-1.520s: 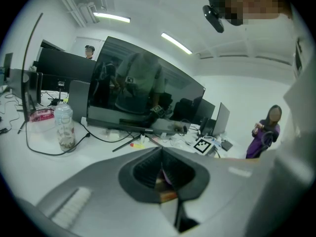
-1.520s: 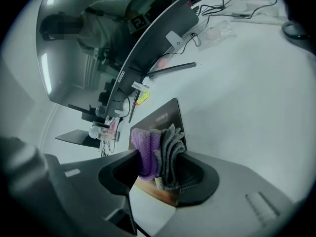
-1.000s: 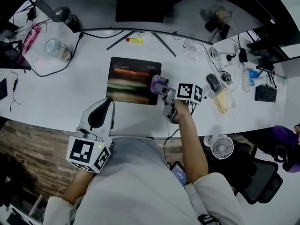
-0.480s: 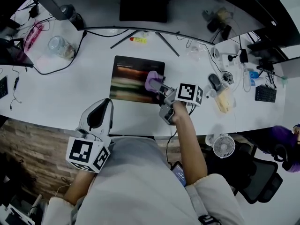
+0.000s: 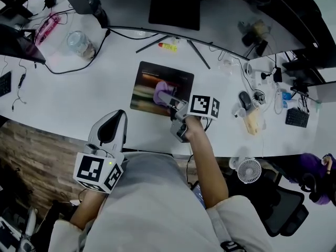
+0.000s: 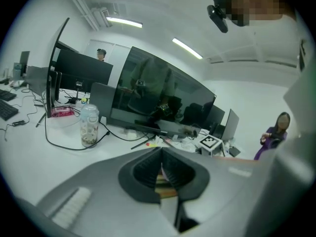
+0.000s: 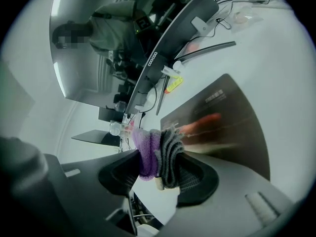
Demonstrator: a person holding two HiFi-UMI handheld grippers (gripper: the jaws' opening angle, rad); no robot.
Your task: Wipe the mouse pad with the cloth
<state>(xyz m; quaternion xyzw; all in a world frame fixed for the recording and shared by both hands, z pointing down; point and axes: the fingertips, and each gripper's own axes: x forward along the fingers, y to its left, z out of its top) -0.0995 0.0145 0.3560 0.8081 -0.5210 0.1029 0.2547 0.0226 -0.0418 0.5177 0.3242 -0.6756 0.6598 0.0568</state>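
Note:
The dark mouse pad (image 5: 145, 82) with a blurred coloured print lies on the white desk (image 5: 79, 98) in front of the monitor. My right gripper (image 5: 166, 97) is shut on a purple and grey cloth (image 5: 160, 91), which rests on the pad's middle right. In the right gripper view the folded cloth (image 7: 158, 152) is pinched between the jaws above the mouse pad (image 7: 232, 117). My left gripper (image 5: 108, 132) hangs near the desk's front edge, left of the pad, its jaws closed together with nothing between them (image 6: 160, 169).
A monitor stand (image 5: 173, 41) and a yellow marker (image 5: 168, 46) lie behind the pad. A clear jar (image 5: 81, 42) and cables sit at the back left. A computer mouse (image 5: 244, 100), a cream cloth (image 5: 253, 121) and small clutter lie to the right. A desk fan (image 5: 248, 169) stands below the desk edge.
My right gripper has slid the cloth leftward across the pad, from its right edge towards its middle. The head view has shifted right. The left gripper has stayed put.

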